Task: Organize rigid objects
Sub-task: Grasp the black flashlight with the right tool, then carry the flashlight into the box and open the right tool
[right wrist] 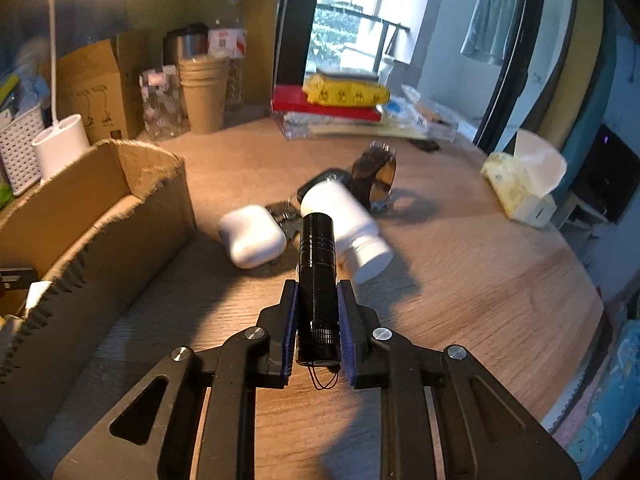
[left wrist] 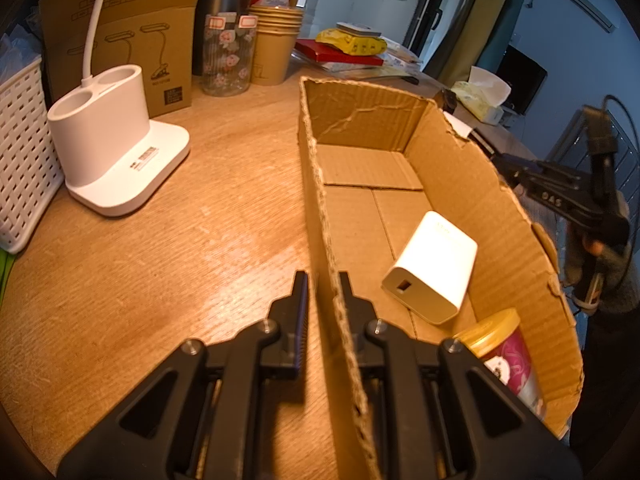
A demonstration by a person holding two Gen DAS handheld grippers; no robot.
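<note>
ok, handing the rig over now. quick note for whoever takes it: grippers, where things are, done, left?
Left gripper: clamped on the near wall of the open brown cardboard box, steadying it.
Right gripper: shut on the black cylindrical flashlight, held above the wooden table beside the box.
Done: white rectangular charger block and pink jar with gold lid lie in the box.
Left: drop the flashlight in, then the white earbud case, white plastic bottle, the dark strap-like item and small dark pieces behind them.
</note>
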